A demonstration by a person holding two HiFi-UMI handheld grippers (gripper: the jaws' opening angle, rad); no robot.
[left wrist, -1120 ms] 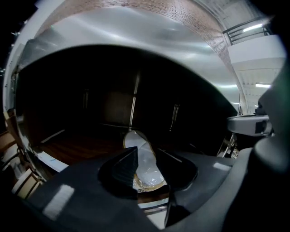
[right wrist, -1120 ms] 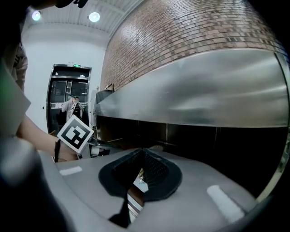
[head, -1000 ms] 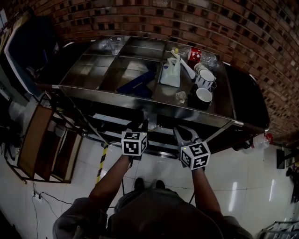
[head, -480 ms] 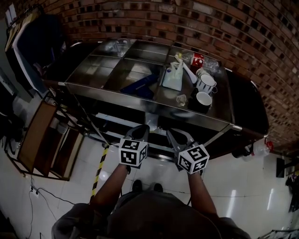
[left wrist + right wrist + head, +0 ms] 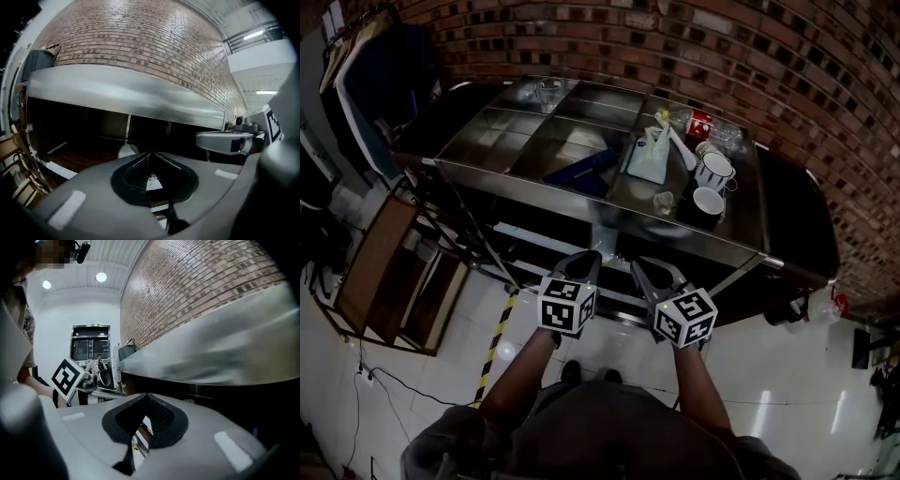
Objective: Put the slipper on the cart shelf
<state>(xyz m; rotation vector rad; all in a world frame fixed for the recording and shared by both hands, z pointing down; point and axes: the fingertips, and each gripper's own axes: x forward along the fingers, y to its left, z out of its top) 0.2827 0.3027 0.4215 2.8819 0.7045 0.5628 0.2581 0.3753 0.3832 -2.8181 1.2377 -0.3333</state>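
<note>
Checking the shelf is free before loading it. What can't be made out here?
- Lower shelf: head view, shadowed under the cart top; left gripper view, too dark.
- Things on the cart top: both gripper views, hidden above its steel rim.
- Blue object: head view, too small to name.

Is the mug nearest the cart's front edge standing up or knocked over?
Upright: the mug shows its round open mouth facing up.

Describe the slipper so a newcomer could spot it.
Start at the steel cart against the brick wall. On its top, near the middle, the slipper lies flat, left of a white pouch. It is the only dark blue item there.
</note>
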